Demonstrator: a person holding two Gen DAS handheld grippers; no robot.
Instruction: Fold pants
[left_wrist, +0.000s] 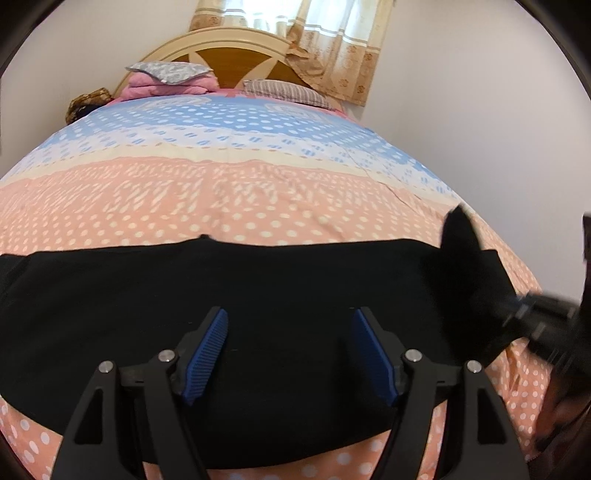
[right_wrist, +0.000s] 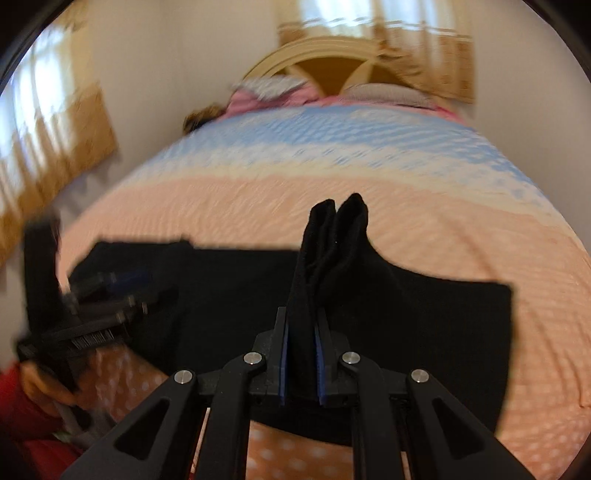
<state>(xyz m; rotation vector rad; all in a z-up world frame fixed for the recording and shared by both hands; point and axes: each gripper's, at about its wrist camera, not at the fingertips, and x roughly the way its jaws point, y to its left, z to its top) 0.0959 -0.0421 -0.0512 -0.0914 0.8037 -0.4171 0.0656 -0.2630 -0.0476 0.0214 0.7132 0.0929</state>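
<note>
The right tongs (right_wrist: 302, 354) are pinched on a raised fold of the black pants (right_wrist: 406, 314), the cloth pressed between the two blue pads (right_wrist: 283, 363) and standing up past them in a doubled peak above the bedspread. The left tongs (left_wrist: 290, 354) are spread wide, with nothing between their blue pads (left_wrist: 207, 356), and hover just over the middle of the pants (left_wrist: 258, 288). The pants lie flat as a broad dark band across the near end of the bed, on a dotted bedspread (left_wrist: 240, 199) that is peach close by and turns blue and white farther off. In the left wrist view the lifted peak of cloth shows at the right end of the band, with the blurred right tongs (left_wrist: 513, 314) beside it. In the right wrist view the left tongs (right_wrist: 122, 288) appear blurred at the far left, gripped by a hand (right_wrist: 48, 391) in a red sleeve (right_wrist: 22, 413). Beyond the bedspread lie pillows (left_wrist: 173, 72), a curved wooden headboard (left_wrist: 236, 55) and patterned curtains (left_wrist: 332, 48).
</note>
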